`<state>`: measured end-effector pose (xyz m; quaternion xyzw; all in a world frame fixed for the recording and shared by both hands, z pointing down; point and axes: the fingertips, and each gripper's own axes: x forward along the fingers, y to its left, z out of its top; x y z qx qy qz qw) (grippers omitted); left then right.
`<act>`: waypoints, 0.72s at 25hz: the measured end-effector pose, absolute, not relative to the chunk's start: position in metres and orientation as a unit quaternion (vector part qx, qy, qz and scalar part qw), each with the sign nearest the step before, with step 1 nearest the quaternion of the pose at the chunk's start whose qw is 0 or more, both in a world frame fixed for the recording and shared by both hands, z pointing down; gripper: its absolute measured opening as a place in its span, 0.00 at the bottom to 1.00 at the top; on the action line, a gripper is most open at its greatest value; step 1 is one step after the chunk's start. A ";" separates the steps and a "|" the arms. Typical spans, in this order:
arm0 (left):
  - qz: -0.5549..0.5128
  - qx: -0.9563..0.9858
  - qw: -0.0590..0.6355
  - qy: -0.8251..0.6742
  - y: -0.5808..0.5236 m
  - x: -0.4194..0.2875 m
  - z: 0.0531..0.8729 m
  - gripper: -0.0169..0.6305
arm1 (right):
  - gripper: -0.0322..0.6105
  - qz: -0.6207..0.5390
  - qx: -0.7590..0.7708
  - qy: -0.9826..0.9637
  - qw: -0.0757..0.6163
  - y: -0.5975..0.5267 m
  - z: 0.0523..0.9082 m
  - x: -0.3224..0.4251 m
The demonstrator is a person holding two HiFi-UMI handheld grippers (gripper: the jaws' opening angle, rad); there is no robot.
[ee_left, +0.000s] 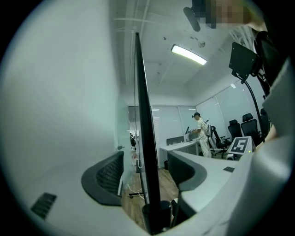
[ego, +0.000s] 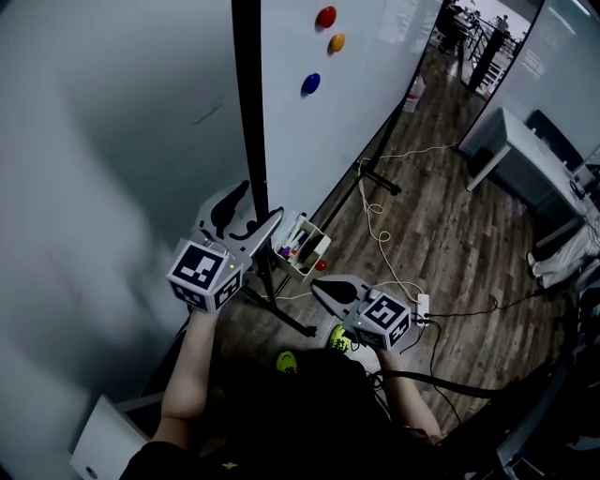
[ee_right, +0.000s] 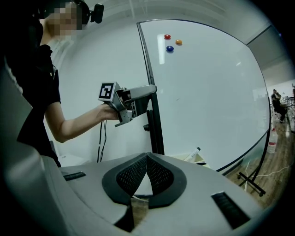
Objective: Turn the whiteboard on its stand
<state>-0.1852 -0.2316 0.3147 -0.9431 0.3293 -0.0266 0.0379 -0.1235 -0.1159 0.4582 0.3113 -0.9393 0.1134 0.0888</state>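
The whiteboard (ego: 366,84) stands upright on a black stand, with red (ego: 325,16), orange (ego: 336,42) and blue (ego: 310,83) magnets near its top. My left gripper (ego: 251,217) is at the stand's black side post (ego: 253,141). In the left gripper view the post (ee_left: 144,120) runs up between the open jaws of my left gripper (ee_left: 145,174), and neither pad presses on it. My right gripper (ego: 323,286) hangs lower and nearer to me, shut and empty, with its pads (ee_right: 159,175) meeting. From the right gripper view, the left gripper (ee_right: 133,99) shows beside the post (ee_right: 154,124).
A white tray of markers (ego: 305,246) sits by the stand's foot. Cables (ego: 380,225) trail over the wooden floor. The stand's far leg (ego: 380,178) and a spray bottle (ego: 413,94) lie further along. A desk (ego: 525,159) is at the right. A person (ee_left: 200,133) stands far off.
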 end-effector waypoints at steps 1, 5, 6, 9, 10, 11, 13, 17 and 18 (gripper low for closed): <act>-0.028 -0.942 0.040 0.331 -0.236 -0.182 0.312 0.46 | 0.04 0.113 0.310 -0.940 0.088 -0.119 0.456 -0.122; -0.036 -0.942 0.050 0.329 -0.251 -0.169 0.302 0.46 | 0.04 0.110 0.311 -0.940 0.086 -0.131 0.451 -0.112; -0.036 -0.943 0.051 0.328 -0.254 -0.165 0.300 0.46 | 0.04 0.111 0.312 -0.940 0.085 -0.133 0.450 -0.109; -0.036 -0.943 0.057 0.325 -0.260 -0.156 0.289 0.46 | 0.05 0.113 0.317 -0.938 0.083 -0.135 0.447 -0.101; -0.037 -0.944 0.060 0.323 -0.262 -0.152 0.287 0.46 | 0.04 0.114 0.320 -0.937 0.082 -0.136 0.446 -0.098; -0.041 -0.945 0.062 0.319 -0.263 -0.149 0.286 0.46 | 0.04 0.116 0.324 -0.936 0.080 -0.136 0.446 -0.096; -0.052 -0.947 0.066 0.310 -0.264 -0.141 0.284 0.41 | 0.04 0.118 0.331 -0.933 0.076 -0.136 0.445 -0.090; -0.084 -0.944 0.084 0.307 -0.261 -0.134 0.284 0.24 | 0.04 0.125 0.347 -0.926 0.073 -0.134 0.447 -0.079; -0.088 -0.943 0.086 0.308 -0.262 -0.134 0.286 0.24 | 0.04 0.127 0.351 -0.925 0.073 -0.135 0.449 -0.077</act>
